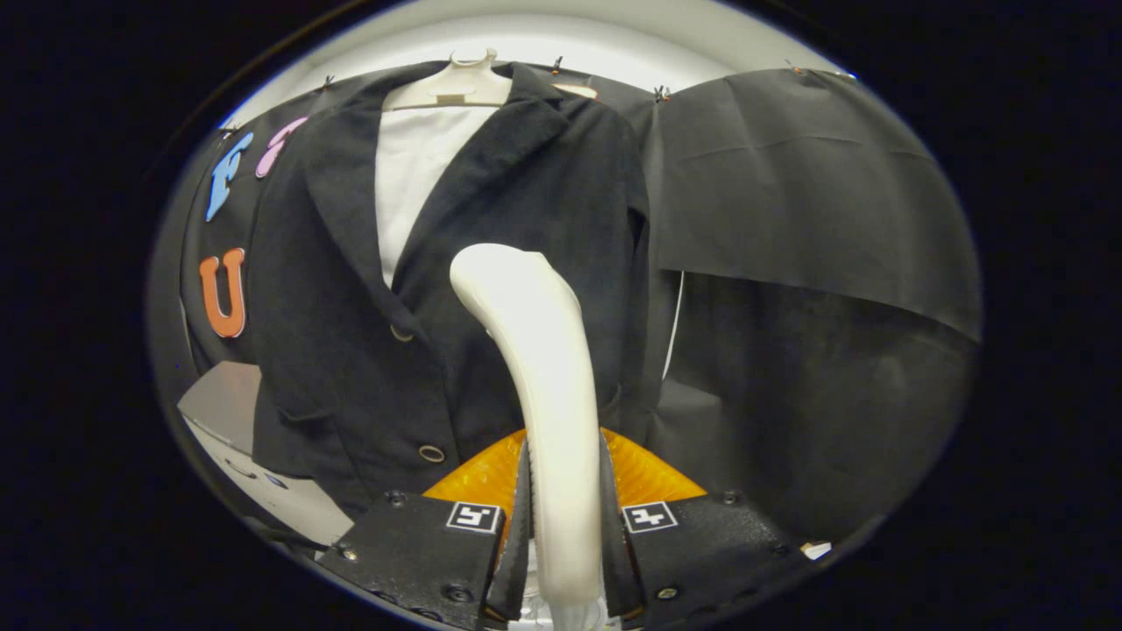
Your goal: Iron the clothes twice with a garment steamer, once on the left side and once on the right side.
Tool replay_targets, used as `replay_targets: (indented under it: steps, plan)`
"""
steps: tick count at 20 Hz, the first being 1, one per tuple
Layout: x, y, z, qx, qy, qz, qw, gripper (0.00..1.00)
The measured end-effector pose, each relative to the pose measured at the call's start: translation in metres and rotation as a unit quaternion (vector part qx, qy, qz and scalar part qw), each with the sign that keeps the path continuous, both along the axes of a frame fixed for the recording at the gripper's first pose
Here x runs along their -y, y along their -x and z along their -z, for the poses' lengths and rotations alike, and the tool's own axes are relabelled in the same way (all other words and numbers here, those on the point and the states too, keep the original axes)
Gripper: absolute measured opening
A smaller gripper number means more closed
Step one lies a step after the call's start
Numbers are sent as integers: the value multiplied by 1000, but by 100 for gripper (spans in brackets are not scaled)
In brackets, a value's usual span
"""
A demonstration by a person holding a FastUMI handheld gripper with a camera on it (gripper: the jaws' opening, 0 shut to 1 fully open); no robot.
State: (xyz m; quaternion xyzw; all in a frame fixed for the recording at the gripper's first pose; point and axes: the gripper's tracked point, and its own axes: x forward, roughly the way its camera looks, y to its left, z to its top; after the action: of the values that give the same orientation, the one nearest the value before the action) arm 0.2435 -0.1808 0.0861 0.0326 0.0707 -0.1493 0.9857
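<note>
Smooth glossy plastic steamer (535, 350) against a matt cloth jacket (351, 350).

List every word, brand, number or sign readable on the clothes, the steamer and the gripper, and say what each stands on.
No readable text.
Black jacket and white shirt: no print or tag legible.
Steamer handle: plain, no brand visible.
Gripper, fingers shut on the steamer handle: two square coded markers, patterns rather than words.
</note>
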Motion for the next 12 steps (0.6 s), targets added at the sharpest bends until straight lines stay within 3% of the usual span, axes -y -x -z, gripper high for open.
replay_targets:
  steps: [12]
  plan:
    - [-3,8,64,-51,-10,5,999,37]
